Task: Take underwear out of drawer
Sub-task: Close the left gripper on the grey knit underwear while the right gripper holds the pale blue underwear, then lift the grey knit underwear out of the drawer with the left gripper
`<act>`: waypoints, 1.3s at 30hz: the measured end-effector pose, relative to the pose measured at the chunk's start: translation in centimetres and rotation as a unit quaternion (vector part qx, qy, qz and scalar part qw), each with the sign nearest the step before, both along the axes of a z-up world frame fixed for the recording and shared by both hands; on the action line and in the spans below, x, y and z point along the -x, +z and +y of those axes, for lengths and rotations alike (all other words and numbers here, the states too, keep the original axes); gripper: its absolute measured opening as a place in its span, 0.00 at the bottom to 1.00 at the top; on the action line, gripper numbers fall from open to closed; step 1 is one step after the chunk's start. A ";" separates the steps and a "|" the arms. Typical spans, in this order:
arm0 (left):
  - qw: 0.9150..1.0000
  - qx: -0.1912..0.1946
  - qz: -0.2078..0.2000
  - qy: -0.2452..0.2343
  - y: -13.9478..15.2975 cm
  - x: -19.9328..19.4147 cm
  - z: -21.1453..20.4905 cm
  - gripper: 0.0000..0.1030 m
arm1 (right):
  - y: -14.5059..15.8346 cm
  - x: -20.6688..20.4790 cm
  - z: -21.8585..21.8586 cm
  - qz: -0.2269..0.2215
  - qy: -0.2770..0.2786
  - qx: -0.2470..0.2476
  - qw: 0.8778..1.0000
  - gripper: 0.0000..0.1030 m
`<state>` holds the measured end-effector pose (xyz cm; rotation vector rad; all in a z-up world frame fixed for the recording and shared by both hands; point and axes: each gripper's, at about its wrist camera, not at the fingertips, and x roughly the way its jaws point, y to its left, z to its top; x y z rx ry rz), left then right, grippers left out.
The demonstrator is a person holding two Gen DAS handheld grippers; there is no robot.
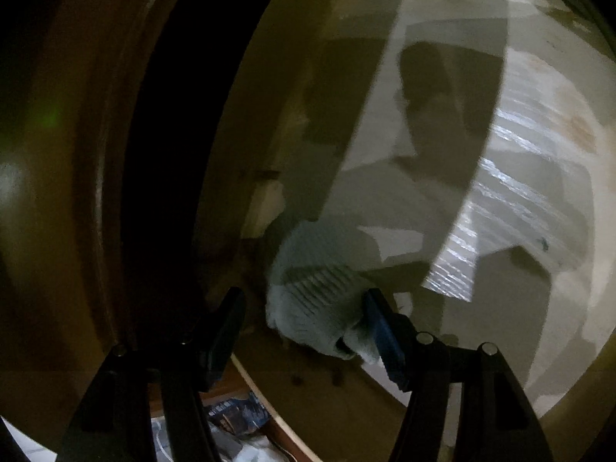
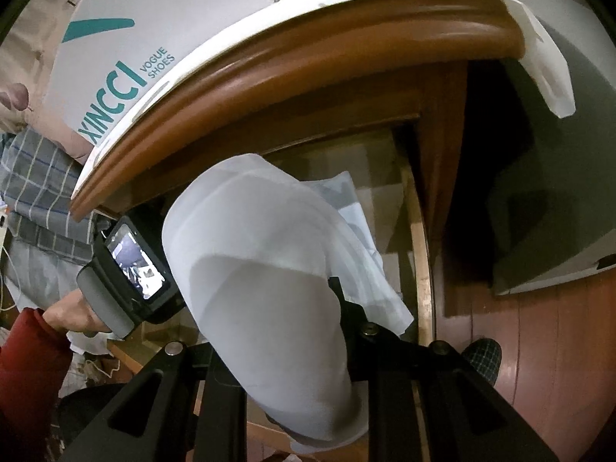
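In the right wrist view my right gripper (image 2: 292, 350) is shut on white underwear (image 2: 265, 261), which drapes over the fingers and hides them. It hangs above the open wooden drawer (image 2: 417, 246). My left gripper's camera body (image 2: 131, 269) shows at left, reaching into the drawer. In the left wrist view my left gripper (image 1: 304, 331) is open, its fingers (image 1: 379, 331) either side of a pale ribbed knit garment (image 1: 319, 308) on the drawer's dim floor. Folded white items (image 1: 385, 200) lie beyond it.
A white XINCCI shoe box (image 2: 127, 65) sits on the brown cabinet top (image 2: 308, 57). A grey checked cloth (image 2: 42, 188) hangs at left. A lower drawer with packets (image 1: 238, 419) shows below. A slippered foot (image 2: 483, 358) stands on the red-brown floor.
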<state>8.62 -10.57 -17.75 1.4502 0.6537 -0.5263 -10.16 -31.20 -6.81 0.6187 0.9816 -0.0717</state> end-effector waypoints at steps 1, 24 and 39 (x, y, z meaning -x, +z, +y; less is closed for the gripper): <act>1.000 -0.006 0.001 0.000 -0.4 0.2 0.1 0.64 | -0.1 -0.1 0.1 0.000 0.001 -0.002 1.000 0.18; 0.990 0.002 0.136 -0.034 1.3 3.1 -1.0 0.17 | -1.0 -0.8 0.2 0.009 0.013 -0.018 1.000 0.18; 0.978 0.057 0.200 -0.001 4.7 4.7 -0.7 0.47 | -0.8 -0.8 0.1 0.007 0.014 -0.018 1.000 0.20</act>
